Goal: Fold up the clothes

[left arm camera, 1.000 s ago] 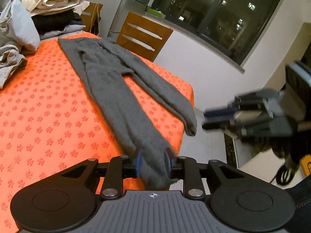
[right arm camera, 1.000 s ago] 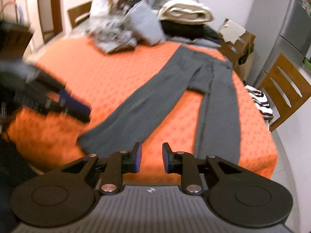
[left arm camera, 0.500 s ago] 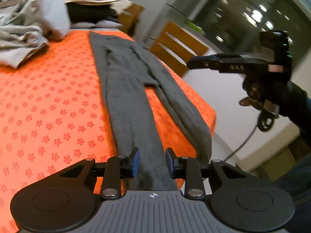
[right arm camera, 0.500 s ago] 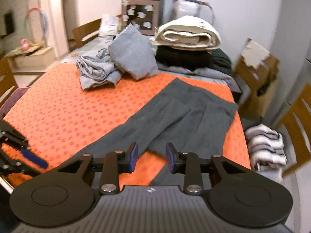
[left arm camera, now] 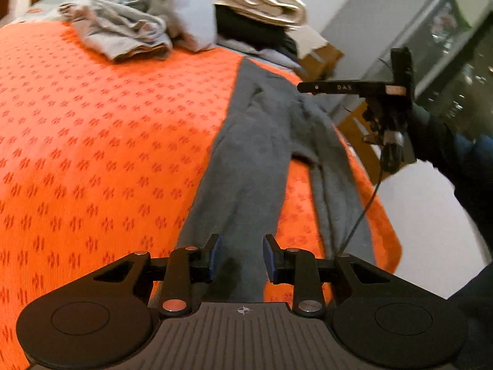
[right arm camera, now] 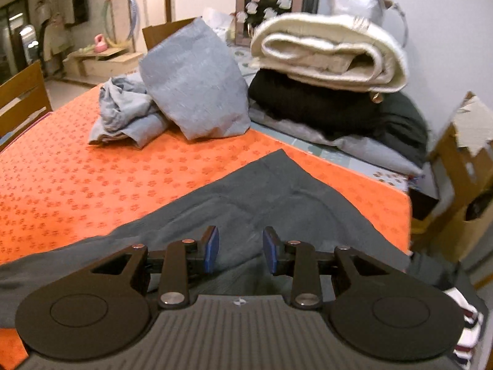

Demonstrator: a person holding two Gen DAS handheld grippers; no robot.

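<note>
Your right gripper [right arm camera: 240, 249] hangs over the grey trousers [right arm camera: 271, 191] with its blue-padded fingers [right arm camera: 212, 248] apart and nothing between them. The trousers lie flat on the orange patterned cloth [right arm camera: 77, 172], the waist end pointing away from you and one leg running off to your left. Beyond them sits a crumpled pale blue garment [right arm camera: 123, 117] with a blue-grey pillow [right arm camera: 194, 83] leaning just beside it. To the right, a rolled cream blanket [right arm camera: 332, 52] rests on a pile of black clothes [right arm camera: 332, 104]. A torn cardboard box [right arm camera: 465, 166] stands off the far right edge.
</note>
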